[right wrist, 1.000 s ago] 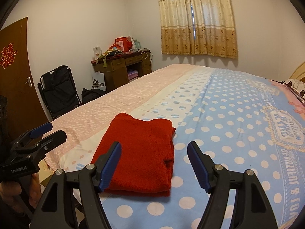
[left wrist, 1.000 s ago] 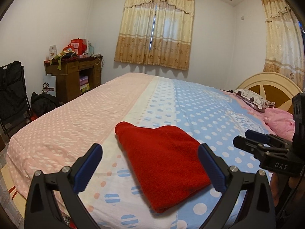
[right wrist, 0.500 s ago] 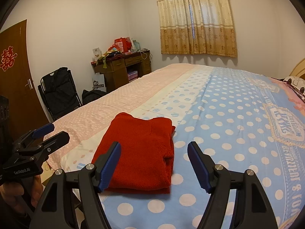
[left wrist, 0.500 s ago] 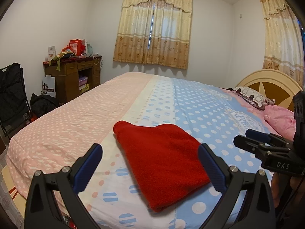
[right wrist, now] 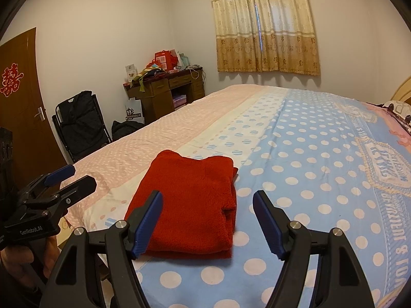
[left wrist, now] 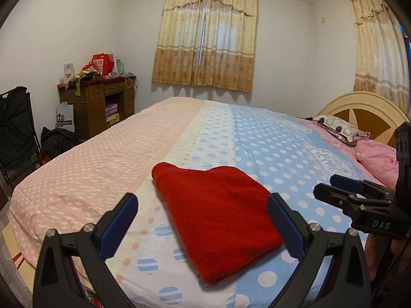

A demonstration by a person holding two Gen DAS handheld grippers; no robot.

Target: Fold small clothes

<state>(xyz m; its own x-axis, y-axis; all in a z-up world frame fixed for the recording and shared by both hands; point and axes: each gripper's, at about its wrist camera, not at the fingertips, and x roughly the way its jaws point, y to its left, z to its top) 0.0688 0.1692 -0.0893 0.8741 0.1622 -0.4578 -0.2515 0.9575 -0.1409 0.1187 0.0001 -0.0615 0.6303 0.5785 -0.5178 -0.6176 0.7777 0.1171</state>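
As far as I can judge from where I stand, the folding looks finished or very nearly so: the red garment lies as a compact, layered rectangle on the bed, low in the middle of the left wrist view, resting across the seam where the cream strip of the cover meets the blue dotted part. From the right wrist view the same red garment sits lower centre, its stacked edges showing along the near and right sides, with one small corner poking out at the upper right. What may be left is a little tidying of that corner, or setting the piece aside; I see no other small clothes waiting on the cover.

Starting at the left, the left gripper hangs above the near edge of the bed with its jaws spread wide, holding nothing and touching nothing. Further right, the right gripper is likewise wide apart and empty, poised over the near right end of the garment without contact.
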